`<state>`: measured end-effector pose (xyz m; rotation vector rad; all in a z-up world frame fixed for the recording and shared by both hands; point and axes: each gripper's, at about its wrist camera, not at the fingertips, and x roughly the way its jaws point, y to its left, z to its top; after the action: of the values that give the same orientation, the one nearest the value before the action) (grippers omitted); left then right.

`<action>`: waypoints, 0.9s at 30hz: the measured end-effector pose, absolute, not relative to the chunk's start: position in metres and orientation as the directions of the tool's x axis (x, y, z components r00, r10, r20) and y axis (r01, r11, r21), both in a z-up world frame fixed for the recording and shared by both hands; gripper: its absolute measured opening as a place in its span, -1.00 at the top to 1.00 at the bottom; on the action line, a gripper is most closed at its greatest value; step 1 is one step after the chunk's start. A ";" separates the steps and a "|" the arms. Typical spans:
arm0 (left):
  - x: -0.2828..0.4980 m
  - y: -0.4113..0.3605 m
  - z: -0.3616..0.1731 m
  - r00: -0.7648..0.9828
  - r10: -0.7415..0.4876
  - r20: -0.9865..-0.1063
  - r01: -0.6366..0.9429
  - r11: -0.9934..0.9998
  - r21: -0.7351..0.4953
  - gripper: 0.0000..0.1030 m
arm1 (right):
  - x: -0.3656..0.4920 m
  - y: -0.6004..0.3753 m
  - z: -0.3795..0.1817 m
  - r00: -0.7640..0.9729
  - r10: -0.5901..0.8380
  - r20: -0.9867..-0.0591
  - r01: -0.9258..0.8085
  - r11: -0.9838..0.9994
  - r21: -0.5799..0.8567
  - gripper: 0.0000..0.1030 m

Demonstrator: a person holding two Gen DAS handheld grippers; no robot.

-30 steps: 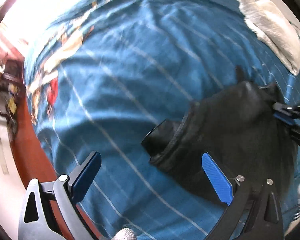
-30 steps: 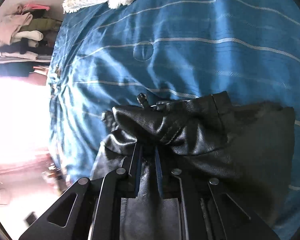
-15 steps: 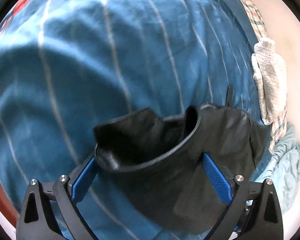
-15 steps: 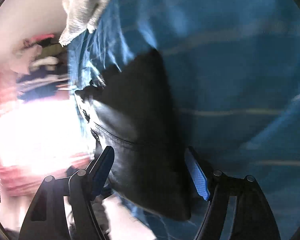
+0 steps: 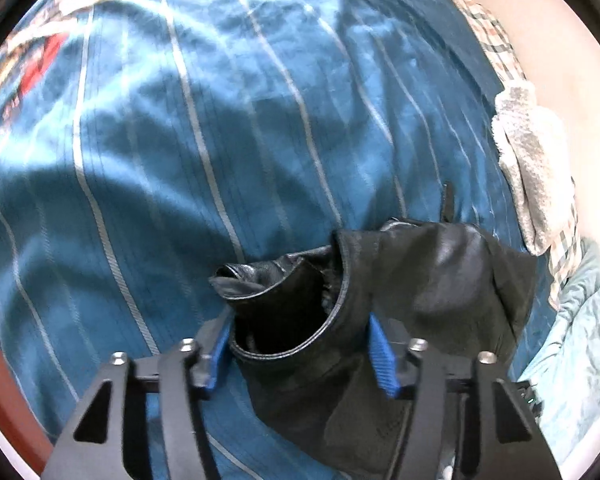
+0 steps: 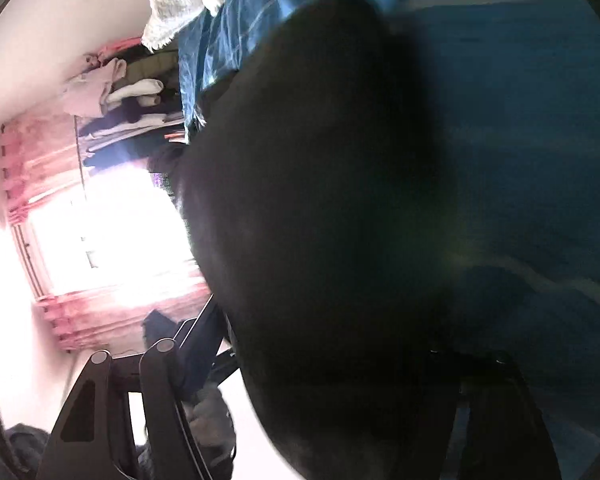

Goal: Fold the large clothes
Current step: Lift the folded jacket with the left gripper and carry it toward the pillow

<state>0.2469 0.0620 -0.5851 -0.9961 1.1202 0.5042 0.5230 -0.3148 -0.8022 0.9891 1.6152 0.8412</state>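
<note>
Left claw (image 5: 300, 354) half-open, black leather garment (image 5: 420, 280) bunched between its fingers on blue striped bedspread (image 5: 220, 140), cuff opening pointing left-forward; right claw (image 6: 320, 360) state indeterminable, garment covering it.

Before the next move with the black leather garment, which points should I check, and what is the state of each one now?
1. Cuff of the black leather garment sits between the left gripper fingers: ok.
2. Left gripper closed firmly on the cuff: not ok, gaps still show beside the pads.
3. Right gripper grasp: cannot tell, the garment covers its view and the picture is blurred.
4. Garment lying flat: not ok, it is bunched.
5. Open blue striped bedspread ahead for spreading: ok.
6. White towel apart from the garment: ok.
</note>
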 end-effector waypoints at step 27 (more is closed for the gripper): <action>0.402 0.113 -0.408 0.567 -0.232 -0.790 -0.533 0.627 -0.567 0.21 | 0.632 -0.240 -0.608 0.136 0.974 -0.182 0.135 0.163 0.977 0.17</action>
<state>0.4018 0.1131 -0.4075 -0.9093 0.9839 0.2090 0.6316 -0.2402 -0.6081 1.2333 1.2642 0.9120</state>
